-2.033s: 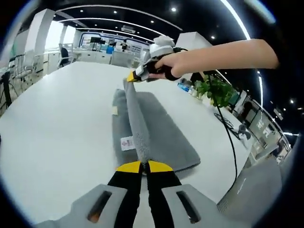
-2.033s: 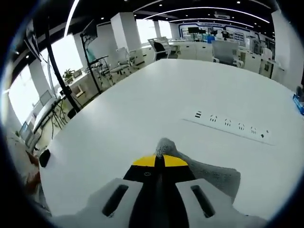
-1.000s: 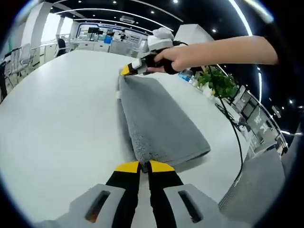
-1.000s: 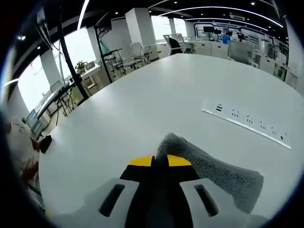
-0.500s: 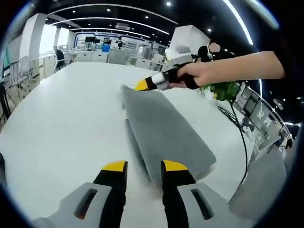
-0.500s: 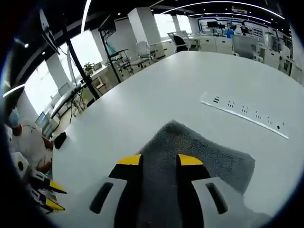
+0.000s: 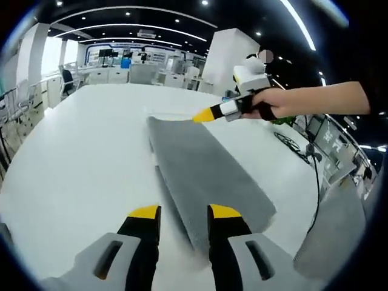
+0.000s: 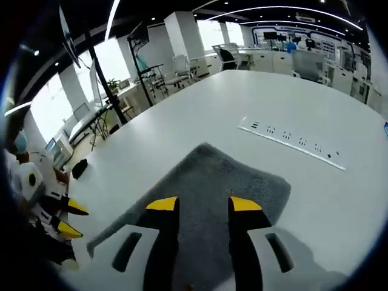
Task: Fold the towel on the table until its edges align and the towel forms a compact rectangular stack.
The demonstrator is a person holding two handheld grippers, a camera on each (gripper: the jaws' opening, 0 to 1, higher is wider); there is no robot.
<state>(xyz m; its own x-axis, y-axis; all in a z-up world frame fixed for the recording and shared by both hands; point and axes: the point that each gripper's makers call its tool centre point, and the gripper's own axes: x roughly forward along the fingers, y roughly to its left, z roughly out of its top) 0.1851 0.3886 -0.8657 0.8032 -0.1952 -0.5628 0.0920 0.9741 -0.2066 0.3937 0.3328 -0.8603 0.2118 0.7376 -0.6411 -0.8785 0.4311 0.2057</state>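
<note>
Both of my grippers have let go of the folded grey terry towel, which lies flat on the white table. In the left gripper view, my left gripper has its yellow-tipped jaws spread apart over the near end of the towel, with nothing between them. From there the towel's long axis runs straight away from me toward my right gripper, so one short end sits under each gripper. That right gripper hovers just beyond the far end, held by my right hand. In the right gripper view, the right gripper also has its jaws parted and free, above the towel, whose long axis stretches toward the left gripper. Beyond the towel, a white power strip lies on the table.
</note>
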